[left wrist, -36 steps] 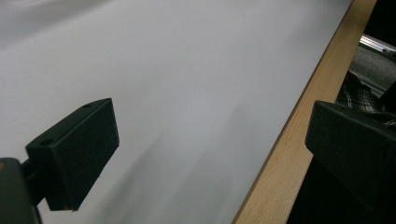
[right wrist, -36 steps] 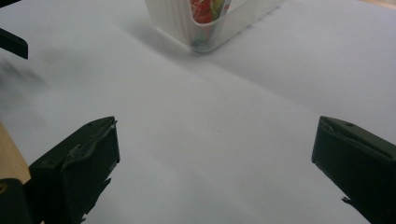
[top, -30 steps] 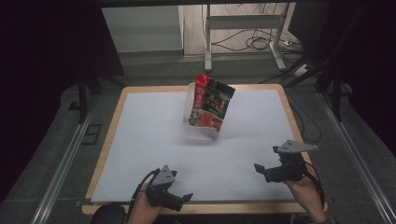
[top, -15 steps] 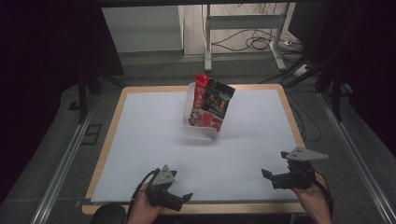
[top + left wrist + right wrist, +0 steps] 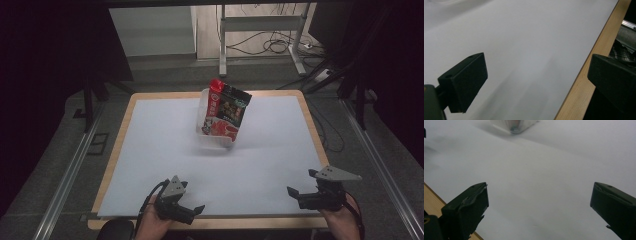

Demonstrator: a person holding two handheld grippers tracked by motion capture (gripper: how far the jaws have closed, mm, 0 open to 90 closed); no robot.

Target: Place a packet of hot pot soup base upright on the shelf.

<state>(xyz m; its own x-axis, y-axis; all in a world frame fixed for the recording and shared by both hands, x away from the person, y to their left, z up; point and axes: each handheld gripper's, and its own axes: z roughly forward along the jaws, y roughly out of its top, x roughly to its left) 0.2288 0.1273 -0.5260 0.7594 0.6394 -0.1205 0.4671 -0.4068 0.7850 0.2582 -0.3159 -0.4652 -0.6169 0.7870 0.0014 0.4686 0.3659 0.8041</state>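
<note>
- The table (image 5: 125, 130) has a pale wooden rim and a white sheet (image 5: 165, 145) that covers nearly all of its top
- A snack bag (image 5: 226, 114), red and black with printed pictures, stands tilted in a clear plastic container (image 5: 212, 141) near the middle of the table's far edge; the bag's top leans toward the far right corner
- In the right gripper view the container's near corner (image 5: 515, 127) shows at the top of the picture, well apart from the jaws
- The left gripper (image 5: 192, 212) sits at the near edge of the table, left of the middle, held in the person's left hand (image 5: 150, 225); its jaws stand wide apart with nothing between them
- In the left gripper view the left gripper (image 5: 536, 75) has one jaw over the white sheet and the other past the wooden rim (image 5: 584, 82) of the near edge
- The right gripper (image 5: 299, 196) is held by the right hand (image 5: 342, 220) near the table's near right corner, jaws pointing left along the near edge
- In the right gripper view the right gripper (image 5: 539, 200) has its jaws spread wide over bare white sheet, gripping nothing; a strip of wooden rim (image 5: 431, 200) shows beside one jaw
- Both grippers are well apart from the bag and its container
</note>
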